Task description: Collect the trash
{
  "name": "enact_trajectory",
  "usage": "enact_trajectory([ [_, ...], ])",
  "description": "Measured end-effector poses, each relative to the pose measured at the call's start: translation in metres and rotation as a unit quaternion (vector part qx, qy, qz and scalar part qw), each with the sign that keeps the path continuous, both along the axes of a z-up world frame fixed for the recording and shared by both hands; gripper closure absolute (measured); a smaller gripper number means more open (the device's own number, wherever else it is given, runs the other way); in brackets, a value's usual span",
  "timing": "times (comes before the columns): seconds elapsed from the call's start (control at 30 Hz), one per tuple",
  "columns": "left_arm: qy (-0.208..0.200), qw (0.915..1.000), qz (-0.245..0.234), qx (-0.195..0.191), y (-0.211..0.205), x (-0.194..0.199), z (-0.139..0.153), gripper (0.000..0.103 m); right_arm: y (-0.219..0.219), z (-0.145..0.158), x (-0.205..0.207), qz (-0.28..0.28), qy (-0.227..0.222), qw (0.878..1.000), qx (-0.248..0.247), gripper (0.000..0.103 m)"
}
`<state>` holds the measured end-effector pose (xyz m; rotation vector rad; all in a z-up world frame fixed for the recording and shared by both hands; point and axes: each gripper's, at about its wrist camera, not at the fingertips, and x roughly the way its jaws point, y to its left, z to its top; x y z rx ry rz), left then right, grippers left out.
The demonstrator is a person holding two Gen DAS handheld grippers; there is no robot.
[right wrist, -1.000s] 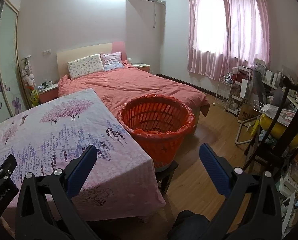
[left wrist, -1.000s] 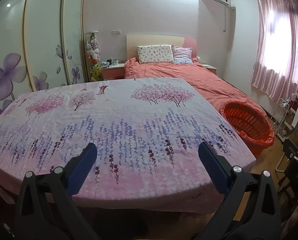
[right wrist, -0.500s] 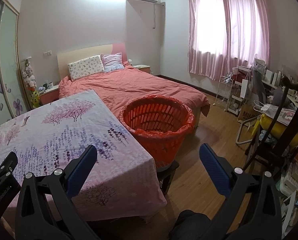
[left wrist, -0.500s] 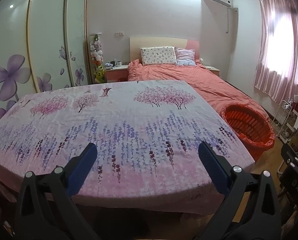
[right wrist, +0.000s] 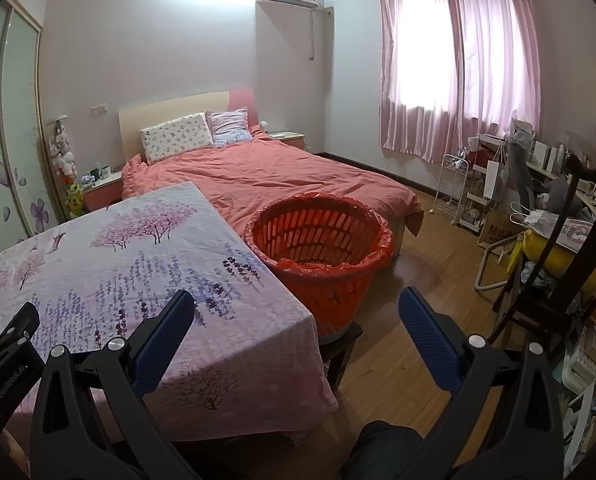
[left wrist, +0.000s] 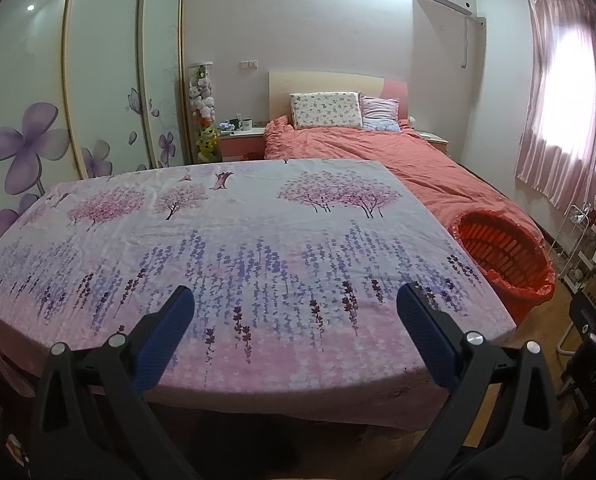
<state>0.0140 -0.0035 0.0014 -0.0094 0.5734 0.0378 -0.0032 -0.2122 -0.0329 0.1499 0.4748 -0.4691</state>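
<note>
Orange slatted basket [right wrist: 318, 248] lined with red bag beside floral-clothed table [right wrist: 98, 248], both grippers' jaws apart, empty

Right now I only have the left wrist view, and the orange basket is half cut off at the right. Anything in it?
Observer: The right wrist view looks into the orange basket. It has a red liner, and no trash shows in the part I can see; the bottom is hidden.
Operator: Is it standing on the floor?
Observer: No. It sits on a small dark stool beside the table corner.
Operator: Right claw?
Observer: The right claw is open and holds nothing, pointing toward the basket.
</note>
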Motion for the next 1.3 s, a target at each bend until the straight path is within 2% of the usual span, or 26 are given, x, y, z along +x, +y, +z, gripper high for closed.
enact_trajectory([
  [1.3, 0.006, 1.0000, 0.002, -0.004, 0.0018, 0.0011, -0.0019, 0.004, 0.0028, -0.0009, -0.0006, 0.000, 0.000, 1.000, 0.000, 0.002],
])
